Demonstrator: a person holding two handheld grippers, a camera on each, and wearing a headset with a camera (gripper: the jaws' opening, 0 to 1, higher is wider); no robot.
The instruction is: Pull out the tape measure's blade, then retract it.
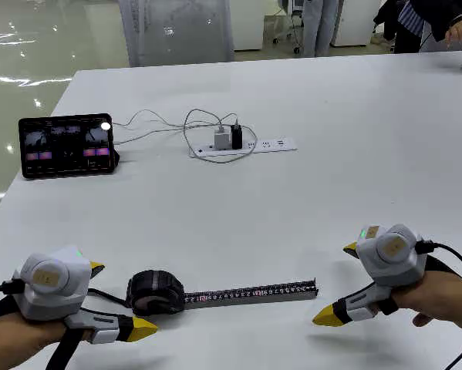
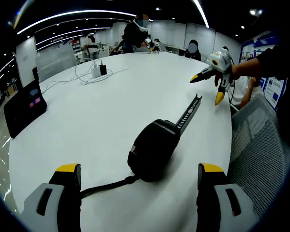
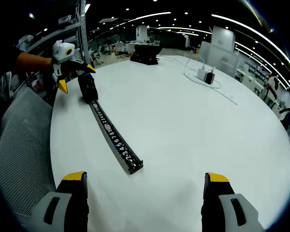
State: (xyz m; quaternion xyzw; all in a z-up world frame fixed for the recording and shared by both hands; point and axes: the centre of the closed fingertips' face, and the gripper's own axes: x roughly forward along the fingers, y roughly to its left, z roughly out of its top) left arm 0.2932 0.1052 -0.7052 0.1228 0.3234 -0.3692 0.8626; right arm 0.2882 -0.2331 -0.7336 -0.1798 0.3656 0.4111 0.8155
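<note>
The tape measure's case [image 1: 155, 291] lies on the counter [image 1: 292, 200] at the person's near left. Its blade [image 1: 250, 293] is drawn out flat, with its long axis running left to right across the front edge. The left gripper [image 1: 121, 299] is the nearer one to the case, which sits just ahead of its jaws and roughly centred between them. Those jaws are spread wide and grasp nothing. The right gripper [image 1: 335, 283] stands just beyond the blade's free end, also released and wide open, clear of the tip. Since the blade is already out, retracting looks to be the next step, and it likely turns on the left gripper closing on the case.
</note>
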